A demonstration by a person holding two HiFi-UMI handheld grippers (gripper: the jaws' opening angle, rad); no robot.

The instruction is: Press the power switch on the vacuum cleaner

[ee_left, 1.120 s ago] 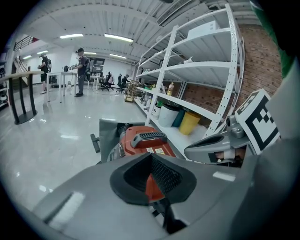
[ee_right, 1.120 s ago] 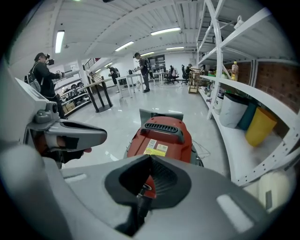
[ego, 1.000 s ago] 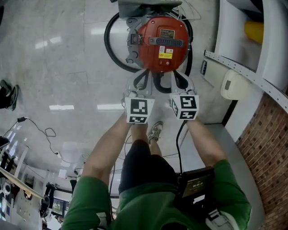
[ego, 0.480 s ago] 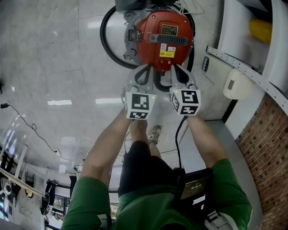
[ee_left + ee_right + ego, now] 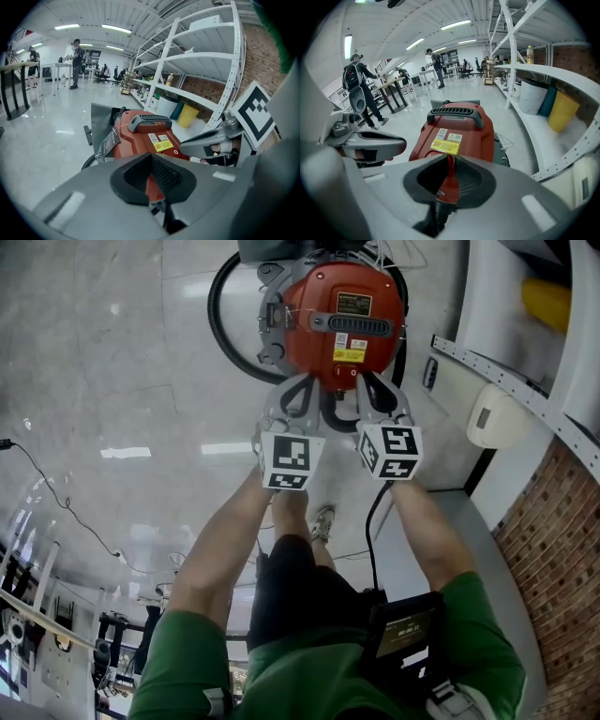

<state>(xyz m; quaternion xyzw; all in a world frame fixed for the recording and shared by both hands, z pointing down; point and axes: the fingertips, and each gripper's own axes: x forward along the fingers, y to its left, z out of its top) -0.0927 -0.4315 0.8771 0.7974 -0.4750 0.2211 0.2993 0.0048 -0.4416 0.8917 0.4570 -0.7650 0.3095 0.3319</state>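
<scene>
A red vacuum cleaner (image 5: 337,315) with a black carry handle (image 5: 352,324) and a yellow label (image 5: 347,354) stands on the glossy floor ahead of me. Just under the label sits a small round button (image 5: 177,152). My left gripper (image 5: 302,390) is shut, its tip at the near lower-left edge of the red body. My right gripper (image 5: 366,382) is shut too, its tip against the near edge below the label. In the left gripper view the left gripper (image 5: 152,158) points at the red casing (image 5: 150,136). The right gripper (image 5: 449,160) points at the label (image 5: 446,146).
A black hose (image 5: 220,324) loops round the vacuum's left side. White shelving (image 5: 506,381) with a yellow tub (image 5: 548,301) runs along the right, beside a brick wall (image 5: 553,521). A thin cable (image 5: 37,484) lies at left. People (image 5: 358,89) stand far off.
Over the last second both grippers moved forward from short of the vacuum up to its near edge. Since half a second ago they have hardly shifted.
</scene>
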